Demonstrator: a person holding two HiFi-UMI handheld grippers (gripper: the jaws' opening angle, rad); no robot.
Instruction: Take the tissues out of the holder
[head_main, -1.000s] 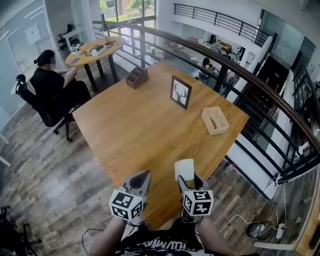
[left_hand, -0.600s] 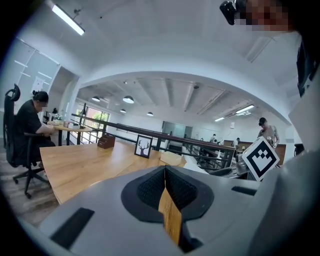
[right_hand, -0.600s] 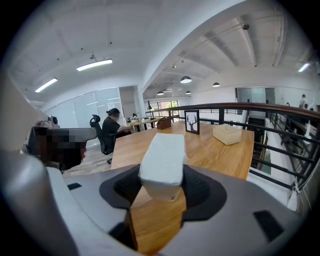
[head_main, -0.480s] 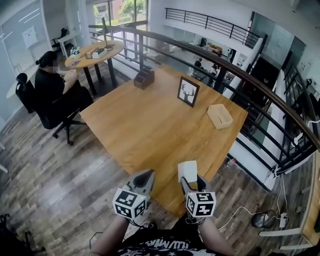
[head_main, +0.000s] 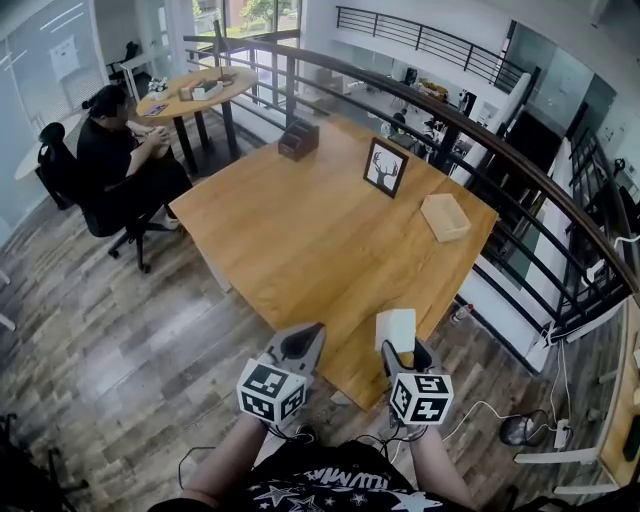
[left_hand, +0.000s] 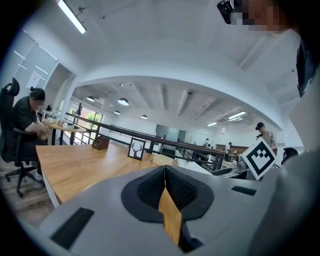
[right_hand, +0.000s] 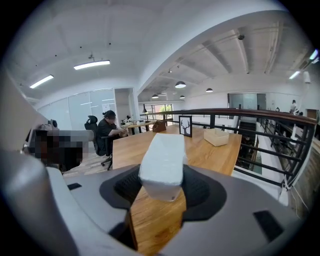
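1. Tissues, a white pack, sit pinched in the right gripper, above the table's near edge at 6 o'clock in the head view.
2. Right gripper view: both pads press on the pack's sides, and the pack juts forward from the right gripper toward the tabletop.
3. Holder, a light wooden box, lies on the table at 1 o'clock, well apart from the pack. In the right gripper view the holder shows beyond the pack, near the railing.
4. Left gripper hangs just beside the right one, at its 9 o'clock, off the table's edge. In its own view the left gripper has its pads pressed together at the tips with nothing between them.
5. Deer picture frame stands upright at 12 o'clock on the table; a dark box sits at 11 o'clock.
6. At 10 o'clock, a seated person faces a round table.
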